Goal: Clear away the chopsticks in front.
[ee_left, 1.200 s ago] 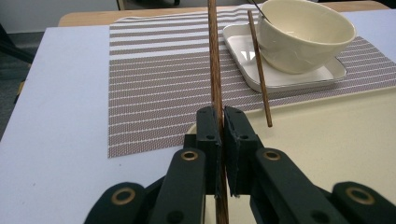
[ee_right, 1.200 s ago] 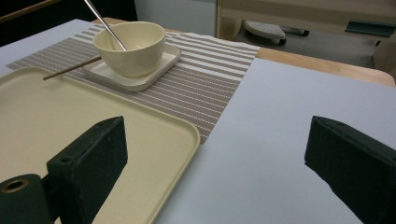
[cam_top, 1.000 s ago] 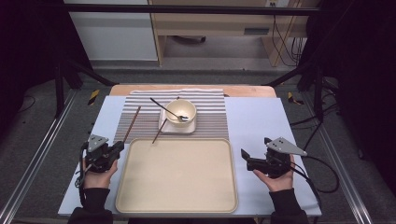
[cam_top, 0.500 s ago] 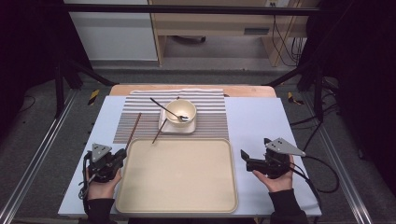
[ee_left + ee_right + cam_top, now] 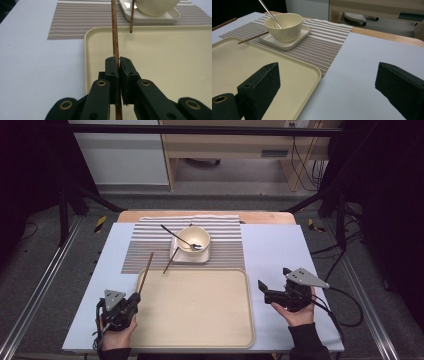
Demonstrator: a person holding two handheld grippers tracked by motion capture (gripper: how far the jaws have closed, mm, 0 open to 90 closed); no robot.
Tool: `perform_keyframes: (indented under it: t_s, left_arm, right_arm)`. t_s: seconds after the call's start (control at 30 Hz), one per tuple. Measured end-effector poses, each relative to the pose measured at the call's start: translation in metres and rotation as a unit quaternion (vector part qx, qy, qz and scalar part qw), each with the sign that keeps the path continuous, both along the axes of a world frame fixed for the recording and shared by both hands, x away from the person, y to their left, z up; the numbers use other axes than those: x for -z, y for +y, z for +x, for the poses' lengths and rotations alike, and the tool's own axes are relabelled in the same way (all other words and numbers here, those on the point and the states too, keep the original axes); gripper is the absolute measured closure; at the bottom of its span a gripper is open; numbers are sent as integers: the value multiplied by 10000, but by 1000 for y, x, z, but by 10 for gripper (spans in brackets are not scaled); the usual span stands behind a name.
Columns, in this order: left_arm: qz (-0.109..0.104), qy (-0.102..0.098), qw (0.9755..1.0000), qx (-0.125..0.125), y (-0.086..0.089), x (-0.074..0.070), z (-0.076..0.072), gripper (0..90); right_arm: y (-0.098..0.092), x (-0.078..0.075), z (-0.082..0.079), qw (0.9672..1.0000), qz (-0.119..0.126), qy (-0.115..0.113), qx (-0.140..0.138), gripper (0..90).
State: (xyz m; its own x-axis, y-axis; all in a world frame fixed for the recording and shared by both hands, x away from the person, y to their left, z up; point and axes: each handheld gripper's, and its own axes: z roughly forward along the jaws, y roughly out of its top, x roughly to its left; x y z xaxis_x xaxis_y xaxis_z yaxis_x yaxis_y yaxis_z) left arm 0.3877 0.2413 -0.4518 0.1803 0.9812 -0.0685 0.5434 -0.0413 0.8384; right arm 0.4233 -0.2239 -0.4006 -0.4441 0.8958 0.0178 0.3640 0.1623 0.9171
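Brown wooden chopstick (image 5: 115, 30), thin, stiff, light, likely to pivot or slip; pinched near its lower end by the left gripper (image 5: 119, 65), jaws pressed together on it, shaft slanting over the tray's (image 5: 200, 340) left rim. Right gripper (image 5: 327, 82) spread, empty. No legible writing anywhere.

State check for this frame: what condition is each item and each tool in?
Left tool: shut on chopstick.
Held chopstick: clamped, pointing at the placemat.
Second chopstick: leaning on the saucer.
Right tool: open, empty.
Bowl: upright, spoon inside.
Tray: empty.
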Motion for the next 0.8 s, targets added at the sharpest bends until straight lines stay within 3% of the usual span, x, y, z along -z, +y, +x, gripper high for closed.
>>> perform_keyframes:
  t_s: [0.27, 0.4, 0.8]
  left_arm:
    - [44, 78, 9999, -50, -9, 13, -6, 848]
    - [174, 162, 9997, -43, -13, 20, -7, 848]
    - [311, 313, 9990, 28, -18, 23, -11, 847]
  right_arm:
    - [0, 0, 0, 10000, 16, -8, -7, 64]
    - [1, 1, 0, 10000, -4, 1, -23, 63]
    - [0, 0, 0, 10000, 21, 4, 2, 64]
